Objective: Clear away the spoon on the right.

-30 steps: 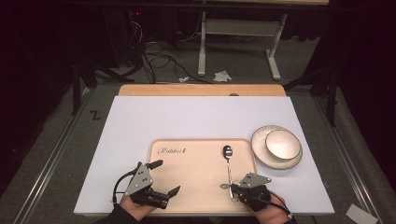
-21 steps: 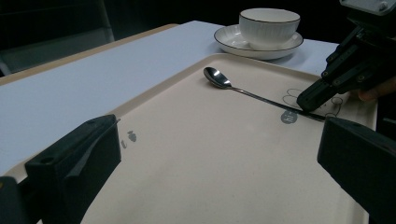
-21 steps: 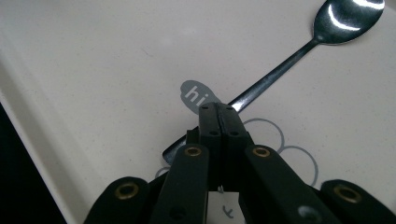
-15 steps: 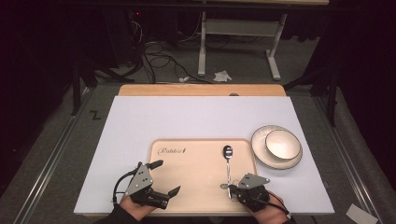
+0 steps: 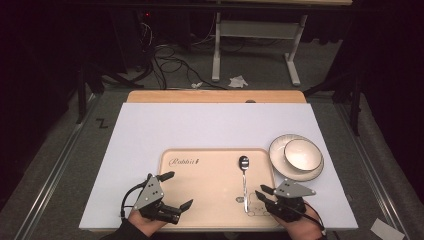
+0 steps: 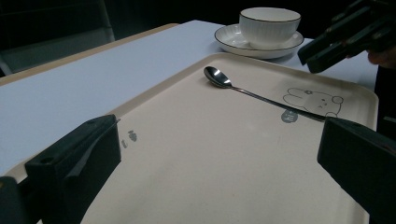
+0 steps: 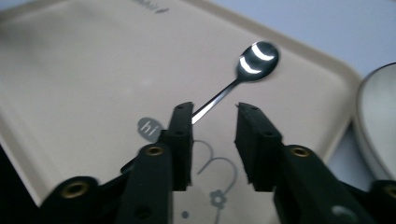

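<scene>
A metal spoon lies flat on the beige tray, bowl end away from me. My right gripper sits at the spoon's handle end. Its jaws have just been opening and stand apart. In the right gripper view the gap is empty and the spoon handle runs under the left jaw's tip, unpressed. My left gripper stands wide open over the tray's front left part, nothing between its jaws. The spoon lies ahead of it on the tray.
A white bowl stands on a white plate just off the tray's right far corner, on the white table sheet. The other gripper shows at the upper right of the left gripper view, near the bowl.
The right gripper's jaws have parted at the spoon's handle end. The spoon, both hands and the left gripper have stayed where they were.
</scene>
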